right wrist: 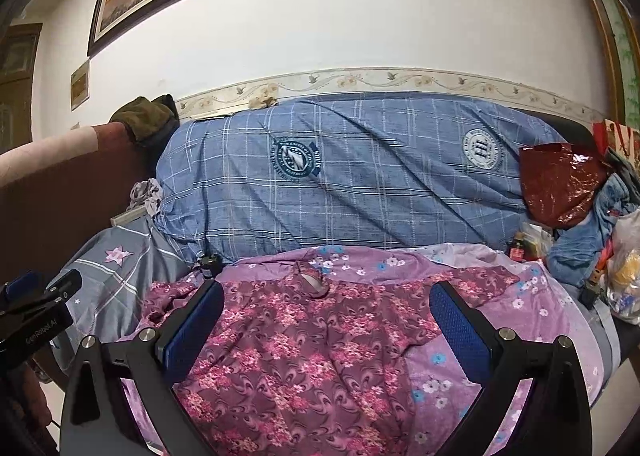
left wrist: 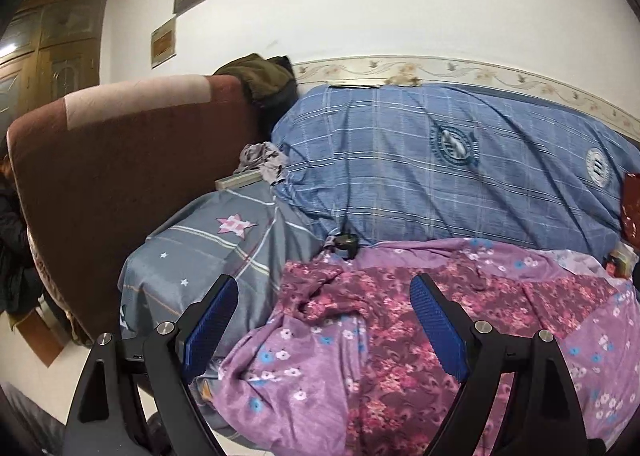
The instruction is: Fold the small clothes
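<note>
A maroon floral garment [left wrist: 400, 316] [right wrist: 304, 356] lies spread flat on a purple flowered sheet [left wrist: 304, 368] [right wrist: 532, 308], its neck opening toward the back. My left gripper [left wrist: 324, 288] hovers open over the garment's rumpled left sleeve, with nothing between its blue pads. In the right wrist view the left gripper [right wrist: 44, 288] shows at the left edge. My right gripper [right wrist: 326, 290] stands open above the middle of the garment, and its pads are bare.
A big blue plaid quilt bundle [left wrist: 440, 175] [right wrist: 360, 183] fills the back. A grey star-print pillow [left wrist: 200, 248] and a brown padded armrest [left wrist: 120, 175] lie left. A small black object [right wrist: 209, 262] sits by the quilt. A dark red shiny bag [right wrist: 560, 183] and piled clutter crowd the right.
</note>
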Motion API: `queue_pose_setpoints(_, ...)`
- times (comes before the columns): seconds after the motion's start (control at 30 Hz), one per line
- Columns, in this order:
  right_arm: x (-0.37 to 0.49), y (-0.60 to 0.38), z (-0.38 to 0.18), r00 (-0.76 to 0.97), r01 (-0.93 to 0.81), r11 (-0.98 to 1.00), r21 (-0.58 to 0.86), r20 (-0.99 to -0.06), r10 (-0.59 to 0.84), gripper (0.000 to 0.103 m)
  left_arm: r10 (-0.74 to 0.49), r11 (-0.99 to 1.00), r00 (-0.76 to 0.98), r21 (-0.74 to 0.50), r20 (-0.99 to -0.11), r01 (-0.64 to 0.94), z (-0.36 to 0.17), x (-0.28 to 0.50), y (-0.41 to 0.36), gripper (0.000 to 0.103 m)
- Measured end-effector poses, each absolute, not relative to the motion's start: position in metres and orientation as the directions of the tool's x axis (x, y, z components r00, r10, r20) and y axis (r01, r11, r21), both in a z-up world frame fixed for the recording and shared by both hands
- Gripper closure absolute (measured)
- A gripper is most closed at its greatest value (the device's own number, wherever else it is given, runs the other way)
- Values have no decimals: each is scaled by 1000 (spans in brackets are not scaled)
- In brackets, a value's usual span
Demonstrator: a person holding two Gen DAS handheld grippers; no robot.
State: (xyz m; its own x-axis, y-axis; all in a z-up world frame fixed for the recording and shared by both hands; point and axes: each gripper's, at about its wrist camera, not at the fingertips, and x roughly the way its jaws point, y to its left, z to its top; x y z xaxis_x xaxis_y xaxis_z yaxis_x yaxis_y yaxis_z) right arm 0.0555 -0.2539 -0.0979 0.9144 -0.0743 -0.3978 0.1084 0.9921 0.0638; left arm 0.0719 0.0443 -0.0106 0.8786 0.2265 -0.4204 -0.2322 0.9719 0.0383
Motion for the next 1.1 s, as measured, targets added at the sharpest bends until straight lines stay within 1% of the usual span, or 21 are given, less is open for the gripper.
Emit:
queue_pose_setpoints(0.47,93,-217,-103,905,61,998,12,-422,-50,0,246,964,866,13,-436,-267,-27,110,81,15)
queue_pose_setpoints(1.1,113,-237,-121,888,86,994,64,-457,-47,0,245,967,863,49,-442,-249,-39,126,65,15)
